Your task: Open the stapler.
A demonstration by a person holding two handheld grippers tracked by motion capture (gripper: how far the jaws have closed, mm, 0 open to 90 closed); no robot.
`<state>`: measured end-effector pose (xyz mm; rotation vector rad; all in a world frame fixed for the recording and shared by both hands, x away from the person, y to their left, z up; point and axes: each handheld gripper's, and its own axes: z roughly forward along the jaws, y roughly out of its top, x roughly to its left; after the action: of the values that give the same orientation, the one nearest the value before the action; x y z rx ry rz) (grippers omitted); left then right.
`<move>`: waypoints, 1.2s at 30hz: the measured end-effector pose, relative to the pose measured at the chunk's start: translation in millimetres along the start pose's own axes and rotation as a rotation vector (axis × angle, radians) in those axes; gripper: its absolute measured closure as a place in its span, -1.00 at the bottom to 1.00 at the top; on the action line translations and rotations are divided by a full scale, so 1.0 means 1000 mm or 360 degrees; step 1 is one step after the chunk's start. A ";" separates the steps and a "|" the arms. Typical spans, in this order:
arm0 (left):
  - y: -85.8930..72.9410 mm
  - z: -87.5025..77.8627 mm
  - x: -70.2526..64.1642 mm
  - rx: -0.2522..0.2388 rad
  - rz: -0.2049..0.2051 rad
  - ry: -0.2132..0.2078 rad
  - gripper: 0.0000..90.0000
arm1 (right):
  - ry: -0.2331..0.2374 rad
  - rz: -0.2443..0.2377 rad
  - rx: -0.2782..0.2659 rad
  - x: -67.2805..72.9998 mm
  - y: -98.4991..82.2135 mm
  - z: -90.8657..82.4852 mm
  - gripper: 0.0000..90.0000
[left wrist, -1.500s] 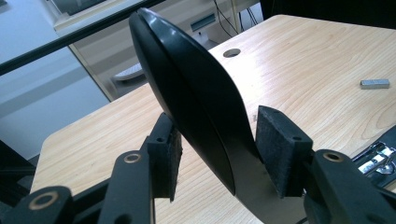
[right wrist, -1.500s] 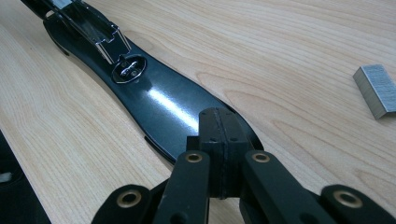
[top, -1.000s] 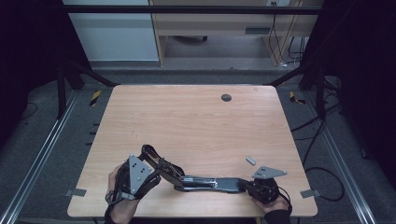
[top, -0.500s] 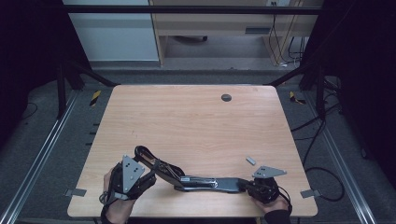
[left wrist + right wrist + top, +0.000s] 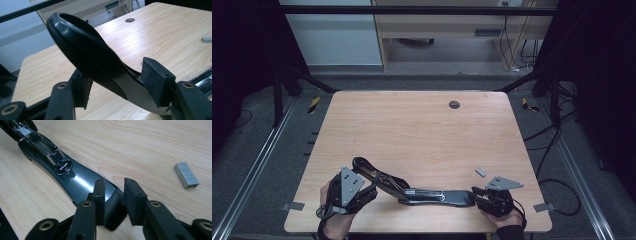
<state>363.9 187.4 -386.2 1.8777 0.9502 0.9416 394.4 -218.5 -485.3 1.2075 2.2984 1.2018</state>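
Note:
A black stapler lies swung open near the table's front edge, its base (image 5: 437, 196) flat on the wood and its top arm (image 5: 372, 172) angled up to the left. My left gripper (image 5: 373, 186) has that arm (image 5: 90, 52) between its jaws (image 5: 118, 83). The jaws have just been opening, and the arm leans on one pad (image 5: 156, 77). My right gripper (image 5: 476, 194) sits at the base's right end. Its jaws (image 5: 115, 192) have also just been opening and stand apart over the tip of the base (image 5: 75, 180). A strip of staples (image 5: 186, 175) lies close by.
The staple strip (image 5: 481, 172) rests on the wood just beyond the right gripper. A round cable hole (image 5: 454, 104) sits near the table's far edge. Cabinets and cables stand beyond the table (image 5: 422, 135).
The left gripper and the stapler's raised arm have shifted slightly to the left. The right hand has stayed where it was.

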 end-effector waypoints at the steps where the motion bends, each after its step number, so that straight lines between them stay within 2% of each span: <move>1: 0.000 0.000 0.000 0.0005 0.0002 0.0007 -0.10 | -0.0007 0.0011 0.0001 0.000 0.000 -0.001 0.45; 5: -0.001 0.000 0.003 0.0016 0.0000 0.0014 -0.14 | -0.0083 -0.0024 -0.0012 -0.002 0.001 -0.001 0.15; 13: -0.003 -0.001 0.008 0.0033 0.0003 0.0008 -0.20 | -0.0140 -0.0093 -0.0043 -0.004 0.000 -0.002 -0.02; 19: -0.003 -0.005 0.010 0.0022 0.0008 0.0012 -0.21 | -0.0159 -0.0134 -0.0058 -0.008 -0.001 -0.004 -0.04; 23: -0.002 -0.010 0.012 -0.0003 0.0014 0.0020 -0.20 | -0.0157 -0.0131 -0.0066 -0.010 -0.001 -0.005 -0.04; 26: -0.003 -0.014 0.013 -0.0011 0.0019 0.0017 -0.21 | -0.0157 -0.0101 -0.0058 -0.011 -0.001 -0.006 -0.03; 31: -0.007 -0.020 0.015 0.0006 0.0022 0.0006 -0.24 | -0.0199 -0.0088 -0.0053 -0.011 0.000 -0.006 -0.09; 36: -0.011 -0.026 0.016 0.0003 0.0013 0.0001 -0.25 | -0.0181 -0.0055 -0.0051 -0.012 0.001 -0.007 -0.14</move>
<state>346.1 213.9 -381.8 1.8843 0.9452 0.9464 398.1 -231.1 -482.1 1.1882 2.1999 1.1237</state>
